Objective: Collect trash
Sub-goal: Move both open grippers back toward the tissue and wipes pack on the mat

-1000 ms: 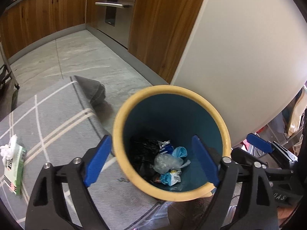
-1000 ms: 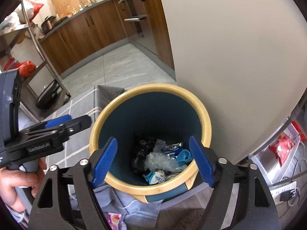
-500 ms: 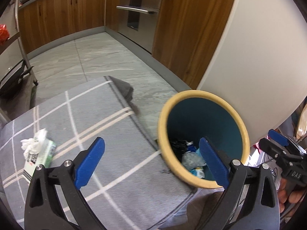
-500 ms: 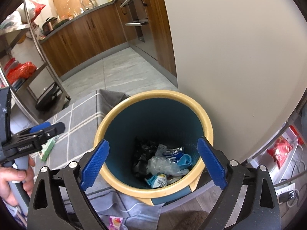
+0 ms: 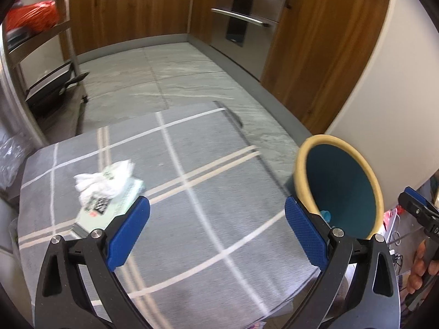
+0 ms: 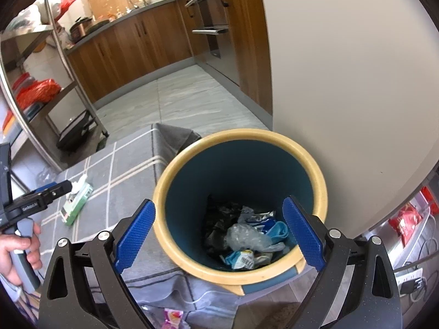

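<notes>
Trash bin (image 6: 301, 161): a round bin, teal inside with a pale yellow rim, standing at the right edge of the grey checked cloth (image 5: 208, 219) and close to a cream wall panel (image 6: 356, 68).
Trash in bin: crumpled clear plastic (image 6: 244, 237), a blue wrapper (image 6: 279, 229), dark foil (image 6: 219, 213) and a small printed packet (image 6: 241, 257) lie at the bottom.
Tissue pack (image 5: 109, 200): a pale green pack with white tissue bunched out of its top, lying on the cloth toward the left, well apart from the bin; it also shows in the right wrist view (image 6: 78, 197).
Left gripper (image 5: 216, 227): jaws spread wide and holding nothing, hovering over the cloth between the tissue pack and the bin; its left blue pad (image 5: 129, 233) sits just in front of the pack in the view.
Right gripper (image 6: 219, 235): jaws spread wide and holding nothing, poised above the bin mouth with the blue pads (image 6: 301, 233) straddling the rim.
Left hand (image 6: 16, 252): wrapped around the left gripper's grey handle at the left edge of the right wrist view.
Surroundings: wooden kitchen cabinets (image 5: 131, 8), a steel oven (image 5: 241, 13), grey tiled floor (image 5: 175, 76), a metal rack (image 6: 46, 87) holding red bags (image 6: 38, 90).
Floor by the bin: a red snack packet (image 6: 406, 219) lies to the right, near cables.
</notes>
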